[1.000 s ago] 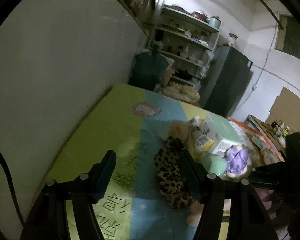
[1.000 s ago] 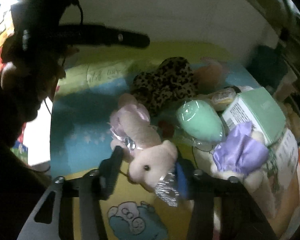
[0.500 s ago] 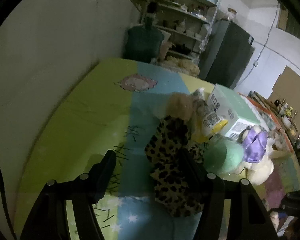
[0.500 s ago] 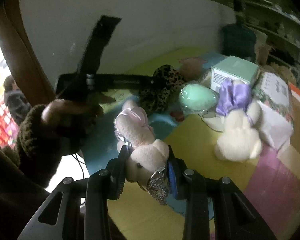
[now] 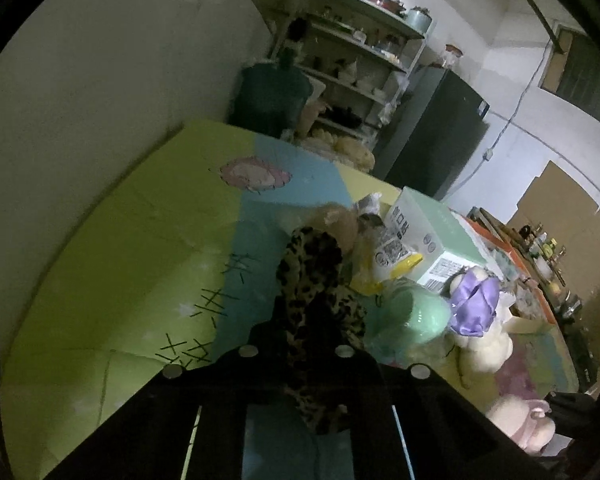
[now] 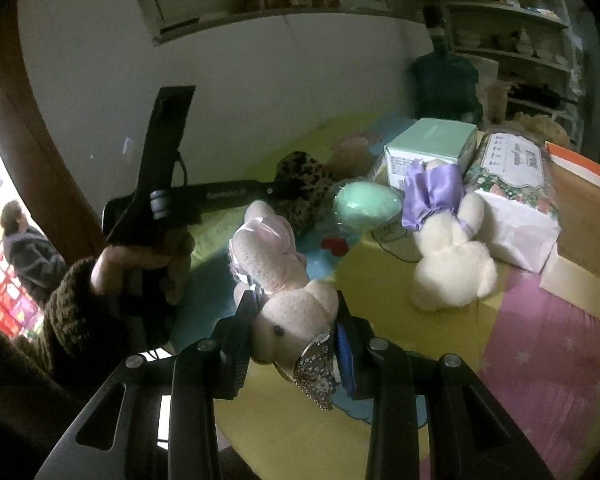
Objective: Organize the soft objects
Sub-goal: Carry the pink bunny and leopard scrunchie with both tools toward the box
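My left tool [image 5: 296, 344] is clamped on the leopard-print plush [image 5: 316, 280] at twelve o'clock; my right tool [image 6: 296, 320] grips the pink bear [image 6: 284, 280]. I'd lift both slowly, clear of the mint cushion [image 6: 366, 206] at one o'clock.

Fuzzy pink plush bear [image 6: 288, 292] with a glittery sequin bow [image 6: 316, 376], leopard-print cloth [image 5: 316, 292], satin-shiny purple ribbon [image 6: 430, 192] on the cream plush [image 6: 452, 268], glossy mint egg [image 6: 366, 206], smooth foam mat [image 5: 140, 248], matt black plastic gripper [image 6: 296, 320]
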Demonstrator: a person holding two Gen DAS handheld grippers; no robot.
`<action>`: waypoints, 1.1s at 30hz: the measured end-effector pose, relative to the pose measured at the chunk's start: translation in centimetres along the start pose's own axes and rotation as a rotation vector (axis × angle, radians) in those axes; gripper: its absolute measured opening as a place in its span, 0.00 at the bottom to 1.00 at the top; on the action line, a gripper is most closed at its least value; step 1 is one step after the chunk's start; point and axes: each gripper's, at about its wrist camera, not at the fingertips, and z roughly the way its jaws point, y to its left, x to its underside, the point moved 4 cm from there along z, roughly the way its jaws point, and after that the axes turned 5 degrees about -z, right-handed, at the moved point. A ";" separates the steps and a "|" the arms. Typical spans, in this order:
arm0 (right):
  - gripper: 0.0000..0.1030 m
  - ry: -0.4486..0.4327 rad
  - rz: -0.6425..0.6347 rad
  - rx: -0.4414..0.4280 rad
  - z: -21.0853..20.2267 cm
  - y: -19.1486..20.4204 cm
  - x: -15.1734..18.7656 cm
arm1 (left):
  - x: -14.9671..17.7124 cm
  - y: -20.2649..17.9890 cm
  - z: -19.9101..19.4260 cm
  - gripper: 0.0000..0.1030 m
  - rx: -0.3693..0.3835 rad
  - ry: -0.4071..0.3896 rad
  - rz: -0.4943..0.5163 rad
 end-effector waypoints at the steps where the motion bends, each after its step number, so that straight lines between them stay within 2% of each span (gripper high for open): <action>1: 0.35 -0.006 0.000 0.001 -0.1 0.0 -0.1 | 0.0 0.0 -0.2 0.07 -0.002 -0.008 -0.003; 11: 0.35 -0.057 0.007 -0.005 -1.1 0.4 -0.4 | -1.4 -0.4 -4.6 0.07 -0.016 -0.125 0.014; 19: 0.35 -0.119 0.009 0.002 -2.8 0.4 -1.2 | -1.9 -2.4 -7.9 0.07 -0.006 -0.195 0.059; 33: 0.35 -0.242 0.056 0.101 -7.6 -2.1 -1.0 | -2.7 -9.0 -9.0 0.07 0.078 -0.245 0.151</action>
